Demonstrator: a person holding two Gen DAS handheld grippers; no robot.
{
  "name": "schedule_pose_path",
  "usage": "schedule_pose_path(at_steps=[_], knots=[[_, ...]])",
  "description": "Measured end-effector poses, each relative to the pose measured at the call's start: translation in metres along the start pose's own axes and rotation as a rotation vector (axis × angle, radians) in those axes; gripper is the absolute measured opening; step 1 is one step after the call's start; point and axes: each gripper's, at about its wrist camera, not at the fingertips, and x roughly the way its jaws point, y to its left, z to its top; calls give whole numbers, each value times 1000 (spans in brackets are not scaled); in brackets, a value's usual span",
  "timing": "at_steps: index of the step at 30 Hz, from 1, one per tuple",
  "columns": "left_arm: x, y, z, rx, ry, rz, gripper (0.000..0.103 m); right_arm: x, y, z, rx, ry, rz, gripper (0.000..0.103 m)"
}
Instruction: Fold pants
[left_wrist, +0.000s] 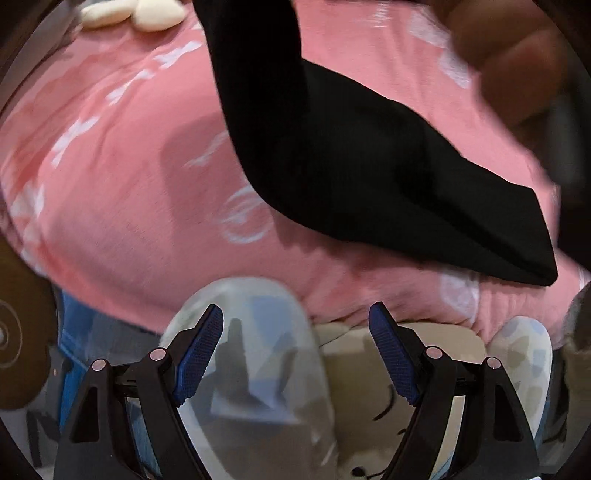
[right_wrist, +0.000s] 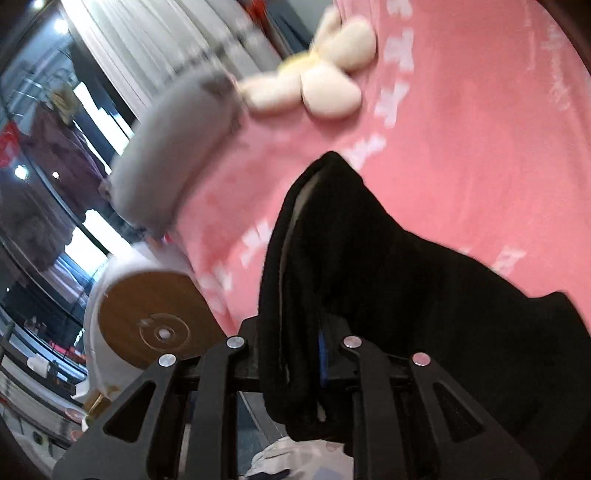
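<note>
pants (left_wrist: 369, 177): 1 | pink bedspread (left_wrist: 122, 206): 1 | flower cushion (right_wrist: 317, 81) at 12 o'clock: 1 | grey bolster (right_wrist: 173, 155): 1 | grippers: 2

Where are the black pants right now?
The black pants hang bunched in the closed right hand-held gripper above the pink bedspread. In the left wrist view they drape across the upper right, beyond the open, empty left hand-held gripper.

The pants (left_wrist: 369, 166) lie on the bedspread (left_wrist: 110, 184), running from the far side toward the near right edge. The flower cushion (right_wrist: 325, 81) sits on the bedspread well beyond them, with the bolster (right_wrist: 173, 147) just left of it. A bunch of the pants sits between the right gripper's (right_wrist: 317, 350) fingers
</note>
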Motion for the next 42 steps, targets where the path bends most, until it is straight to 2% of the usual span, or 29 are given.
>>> schedule_pose_path(at_steps=[2, 3, 5, 6, 8, 9, 10, 12, 14, 15, 17, 19, 21, 22, 23, 25, 27, 31, 32, 33, 34, 35, 36, 38, 40, 41, 42], knots=[[-1, 8, 1, -18, -5, 2, 78, -7, -6, -4, 16, -12, -15, 17], [-1, 9, 3, -22, -10, 1, 78, -25, -9, -5, 29, -49, -7, 17], [-2, 8, 8, -21, -20, -12, 78, -70, -17, -9, 55, -140, 4, 17], [-2, 6, 10, -18, -24, -23, 78, -107, -26, -16, 72, -218, -21, 17], [-1, -2, 14, -11, -29, -46, 78, -169, -54, -38, 126, -328, -98, 17], [-1, -6, 17, -5, -32, -59, 78, -201, -76, -59, 180, -371, -164, 17], [0, -13, 20, 5, -37, -70, 78, -227, -101, -86, 240, -392, -266, 19], [2, -24, 25, 20, -45, -87, 78, -249, -145, -138, 346, -350, -473, 24], [7, -38, 28, 40, -44, -97, 78, -248, -196, -197, 499, -198, -660, 24], [9, -46, 30, 49, -40, -104, 78, -247, -210, -218, 539, -155, -694, 24], [12, -60, 33, 70, -19, -117, 78, -270, -204, -237, 573, -270, -616, 35], [11, -70, 37, 84, -25, -120, 78, -288, -186, -227, 507, -341, -685, 35], [9, -80, 40, 96, -36, -119, 78, -294, -175, -210, 402, -361, -707, 45], [9, -83, 43, 97, -39, -118, 78, -291, -173, -198, 364, -349, -709, 59], [9, -87, 44, 101, -41, -116, 78, -289, -176, -186, 329, -348, -718, 67], [8, -96, 44, 112, -44, -118, 78, -282, -200, -173, 304, -343, -736, 67], [6, -103, 44, 128, -54, -113, 78, -261, -222, -158, 340, -304, -732, 67], [10, -113, 45, 169, -60, -88, 80, -235, -262, -141, 401, -246, -644, 67], [12, -115, 46, 178, -58, -84, 80, -227, -269, -140, 404, -229, -611, 52], [14, -116, 47, 179, -56, -83, 80, -218, -275, -137, 404, -203, -564, 42], [16, -117, 49, 178, -51, -84, 80, -212, -277, -136, 408, -184, -555, 22], [18, -118, 50, 175, -48, -86, 80, -211, -274, -132, 399, -185, -541, 6], [19, -118, 51, 173, -46, -86, 80, -218, -261, -127, 368, -216, -508, 6], [20, -118, 54, 171, -48, -85, 80, -243, -223, -118, 264, -310, -555, 6], [24, -117, 56, 162, -45, -82, 80, -258, -211, -120, 223, -356, -588, 7], [26, -116, 57, 154, -41, -85, 81, -257, -215, -122, 224, -352, -612, 12], [29, -115, 58, 147, -34, -87, 81, -246, -229, -129, 226, -289, -687, 14]])
